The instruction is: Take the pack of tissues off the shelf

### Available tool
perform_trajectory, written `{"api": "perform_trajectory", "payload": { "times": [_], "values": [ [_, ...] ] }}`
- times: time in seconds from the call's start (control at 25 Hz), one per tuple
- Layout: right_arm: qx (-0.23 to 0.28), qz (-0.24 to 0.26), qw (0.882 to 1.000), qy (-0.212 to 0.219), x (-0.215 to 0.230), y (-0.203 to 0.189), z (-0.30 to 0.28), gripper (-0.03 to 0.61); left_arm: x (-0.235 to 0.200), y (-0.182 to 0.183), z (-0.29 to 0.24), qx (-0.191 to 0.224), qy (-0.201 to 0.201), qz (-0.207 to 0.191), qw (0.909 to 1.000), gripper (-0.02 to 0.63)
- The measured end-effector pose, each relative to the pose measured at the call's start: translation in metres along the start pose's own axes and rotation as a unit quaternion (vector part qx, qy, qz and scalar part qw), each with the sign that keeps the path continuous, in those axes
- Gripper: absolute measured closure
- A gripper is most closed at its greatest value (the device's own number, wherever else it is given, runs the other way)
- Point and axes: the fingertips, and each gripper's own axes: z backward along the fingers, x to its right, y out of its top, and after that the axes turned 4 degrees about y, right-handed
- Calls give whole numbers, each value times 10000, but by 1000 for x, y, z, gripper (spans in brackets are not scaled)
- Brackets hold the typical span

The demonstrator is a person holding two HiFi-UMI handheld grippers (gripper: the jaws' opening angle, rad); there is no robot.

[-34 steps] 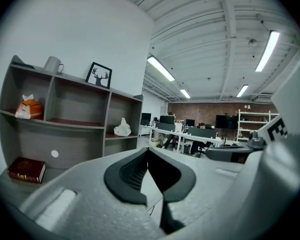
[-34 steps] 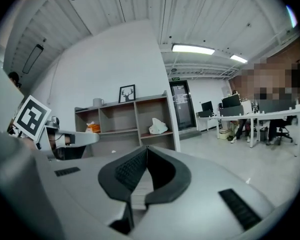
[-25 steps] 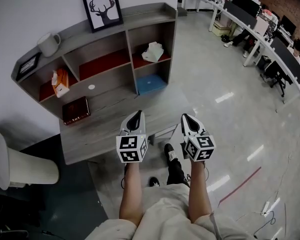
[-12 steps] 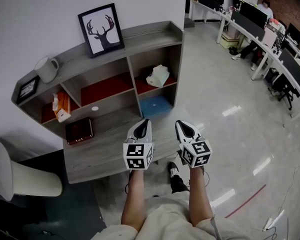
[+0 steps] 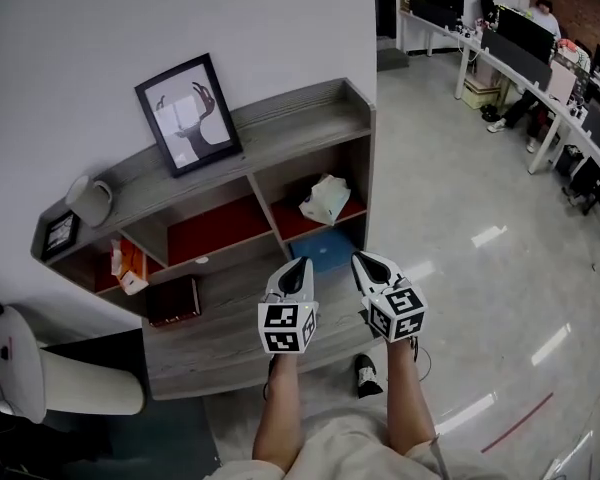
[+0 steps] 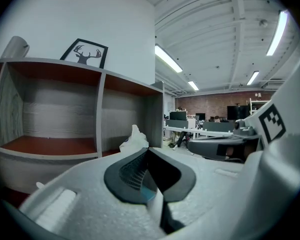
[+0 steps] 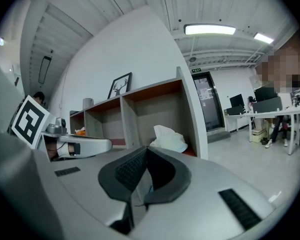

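1. Head view: the left claw [image 5: 298,268] and right claw [image 5: 365,263] are held out side by side over the surface [image 5: 220,340]. Both point at the shelf [image 5: 280,128], which looks to me like lining up for a reach.
2. Both claws have their jaws pressed together and hold nothing, which suits travelling rather than grasping.
3. The tissues [image 5: 326,199] sit in the shelf's upper right compartment, on its red floor, with a loose sheet sticking up.
4. They lie ahead of both claws and well apart from them, closer to the right claw's line. The right gripper view shows them just above its closed tips.
5. Whichever claw goes in, I'd expect its jaws to need opening first.
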Motion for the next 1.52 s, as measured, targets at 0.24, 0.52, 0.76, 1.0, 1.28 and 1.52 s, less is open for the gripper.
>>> {"api": "perform_trajectory", "payload": {
  "times": [0.24, 0.52, 0.76, 1.0, 1.28, 1.52],
  "values": [
    [-63, -58, 10000, -42, 35, -1, -44, 563, -13, 8, -35, -45, 303, 88, 9995, 604],
    [-533, 195, 9980, 279, 45, -16, -97, 560, -20, 10, -65, -90, 571, 147, 9982, 604],
    [-813, 468, 9946, 454, 49, -26, -122, 422, -28, -3, -78, -205, 877, 326, 9954, 604],
    [-915, 755, 9916, 514, 59, -36, -140, 403, -29, -14, -90, -323, 1044, 330, 9935, 604],
    [-1168, 841, 9885, 473, 59, -44, -155, 430, -28, -22, -89, -480, 1206, 261, 9912, 604],
    [-1100, 908, 9881, 570, 56, -44, -155, 524, -41, -28, -78, -564, 1415, 285, 9879, 604]
  ]
}}
